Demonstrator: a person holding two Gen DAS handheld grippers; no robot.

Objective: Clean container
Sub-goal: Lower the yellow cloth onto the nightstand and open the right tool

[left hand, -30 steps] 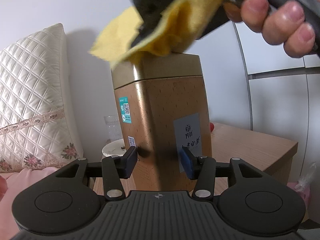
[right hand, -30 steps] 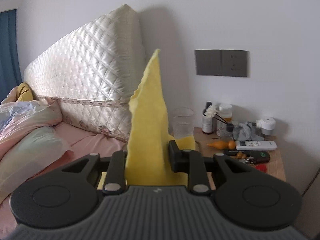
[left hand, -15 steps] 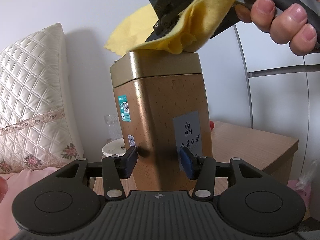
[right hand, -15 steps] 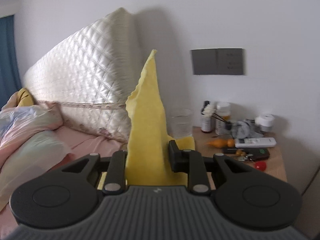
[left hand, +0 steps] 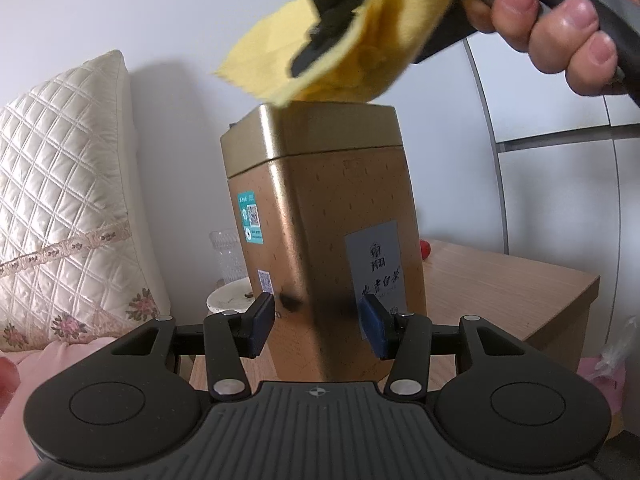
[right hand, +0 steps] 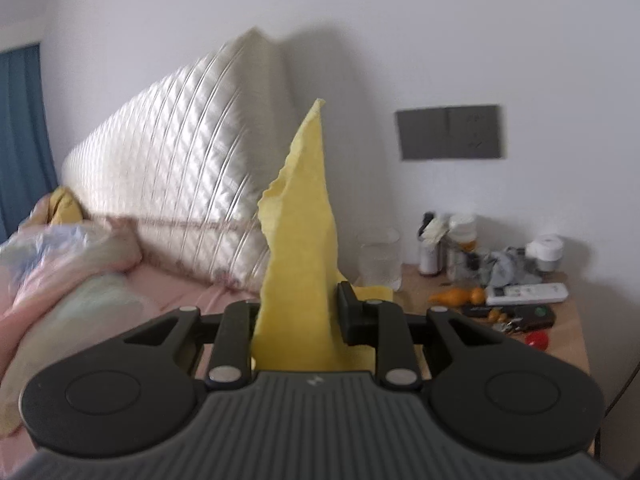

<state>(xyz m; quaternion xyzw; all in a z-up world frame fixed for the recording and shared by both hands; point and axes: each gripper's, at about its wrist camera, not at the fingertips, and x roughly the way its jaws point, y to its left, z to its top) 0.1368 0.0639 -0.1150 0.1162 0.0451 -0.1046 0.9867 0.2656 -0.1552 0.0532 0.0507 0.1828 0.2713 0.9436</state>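
Note:
A tall gold tea tin (left hand: 320, 216) with a lid and paper labels stands upright in the left wrist view, and my left gripper (left hand: 318, 322) is shut on its lower body, blue pads pressed on both sides. Above the lid, my right gripper (left hand: 340, 20) holds a yellow cloth (left hand: 360, 64) whose lower fold touches the lid's top; a hand (left hand: 560, 28) grips the handle. In the right wrist view the right gripper (right hand: 298, 312) is shut on the yellow cloth (right hand: 300, 248), which stands up in a point between the fingers.
A wooden bedside table (left hand: 500, 280) lies behind the tin, with a glass (left hand: 226, 254) and a white dish (left hand: 230, 296). The right wrist view shows a second bedside table (right hand: 560, 320) with a glass, bottles, a remote and keys, a quilted headboard (right hand: 180, 184) and bedding.
The cloth in the right gripper has swept back and forth across the tin's lid, leftward half a second ago and now up and to the right. The left gripper and tin have not moved.

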